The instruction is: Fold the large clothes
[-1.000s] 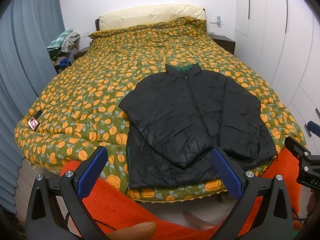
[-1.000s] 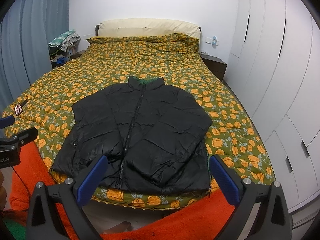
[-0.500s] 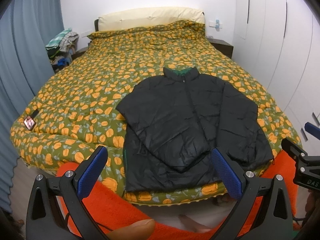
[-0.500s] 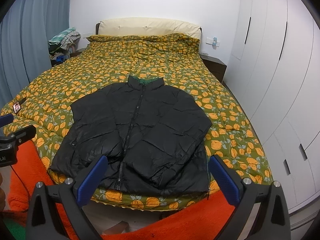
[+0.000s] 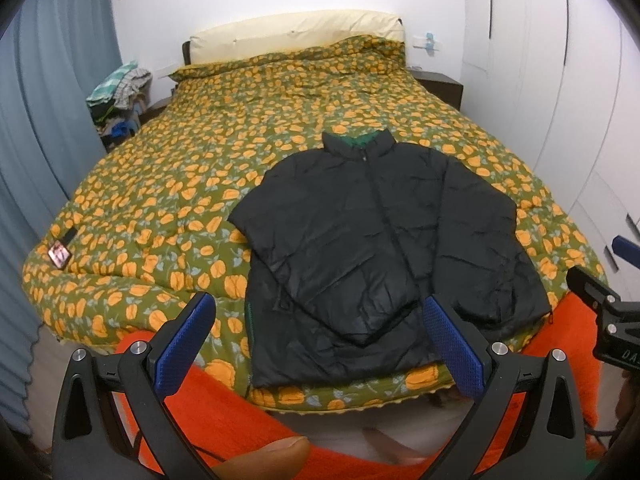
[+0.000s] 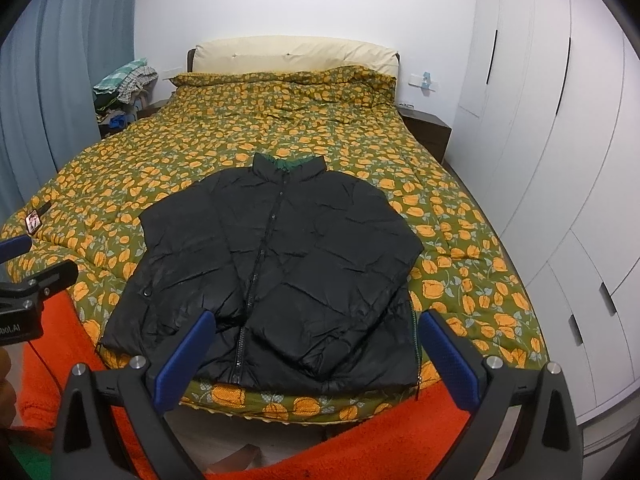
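A black puffer jacket [image 5: 372, 240] with a green collar lining lies front up at the foot of the bed, one sleeve folded across its chest, the other sleeve lying alongside. It also shows in the right wrist view [image 6: 280, 272]. My left gripper [image 5: 320, 344] is open and empty, held above the bed's foot edge, short of the jacket's hem. My right gripper [image 6: 312, 352] is open and empty, also in front of the hem. Each gripper shows at the edge of the other's view.
The bed has a green quilt with orange flowers [image 5: 200, 184] and a cream headboard [image 6: 292, 52]. An orange fleece [image 6: 360, 440] lies below the foot edge. White wardrobes [image 6: 560, 160] line the right; blue curtains [image 5: 40, 120] hang left. A small phone-like object [image 5: 59, 254] lies at the bed's left edge.
Both grippers have drawn back and risen slightly, so the jacket sits a bit farther off in both views. The jacket has not moved. Both grippers stay open.
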Tool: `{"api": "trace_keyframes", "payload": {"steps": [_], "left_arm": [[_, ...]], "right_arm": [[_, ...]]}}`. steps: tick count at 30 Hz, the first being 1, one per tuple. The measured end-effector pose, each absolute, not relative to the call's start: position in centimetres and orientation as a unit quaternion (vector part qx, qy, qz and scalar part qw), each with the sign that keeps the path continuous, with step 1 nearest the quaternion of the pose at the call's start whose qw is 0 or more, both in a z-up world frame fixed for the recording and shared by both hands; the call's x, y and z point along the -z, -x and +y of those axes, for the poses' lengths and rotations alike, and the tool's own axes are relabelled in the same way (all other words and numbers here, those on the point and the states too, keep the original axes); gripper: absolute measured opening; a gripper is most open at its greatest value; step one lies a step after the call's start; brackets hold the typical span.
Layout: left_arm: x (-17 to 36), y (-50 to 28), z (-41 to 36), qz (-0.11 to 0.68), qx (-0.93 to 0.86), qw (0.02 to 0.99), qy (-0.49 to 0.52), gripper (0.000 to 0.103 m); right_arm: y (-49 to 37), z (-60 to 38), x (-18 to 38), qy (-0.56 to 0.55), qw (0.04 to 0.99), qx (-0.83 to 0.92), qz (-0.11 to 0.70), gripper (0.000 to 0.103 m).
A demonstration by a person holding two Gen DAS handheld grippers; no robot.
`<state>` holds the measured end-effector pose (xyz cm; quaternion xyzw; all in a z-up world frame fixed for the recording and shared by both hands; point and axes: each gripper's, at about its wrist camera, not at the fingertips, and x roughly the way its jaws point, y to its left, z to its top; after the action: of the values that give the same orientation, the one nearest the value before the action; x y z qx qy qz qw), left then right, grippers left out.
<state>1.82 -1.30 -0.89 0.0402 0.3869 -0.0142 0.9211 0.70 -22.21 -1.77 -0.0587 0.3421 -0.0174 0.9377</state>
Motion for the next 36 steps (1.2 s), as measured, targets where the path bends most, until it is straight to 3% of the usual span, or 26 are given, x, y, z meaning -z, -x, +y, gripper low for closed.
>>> {"api": "trace_keyframes", "payload": {"steps": [19,36], "left_arm": [[0.7,-2.8,-1.1,0.393,0.009,0.918,-0.044,0.103],[1.8,-6.4,0.0,0.385,-0.016,0.921,-0.058,0.103]], "right_arm": [[-1.3,-22.8,1.5,0.055,0.939,0.024,0.338,0.103],[-5.6,-23.0,3.2,0.166,0.912,0.102,0.361,0.103]]}}
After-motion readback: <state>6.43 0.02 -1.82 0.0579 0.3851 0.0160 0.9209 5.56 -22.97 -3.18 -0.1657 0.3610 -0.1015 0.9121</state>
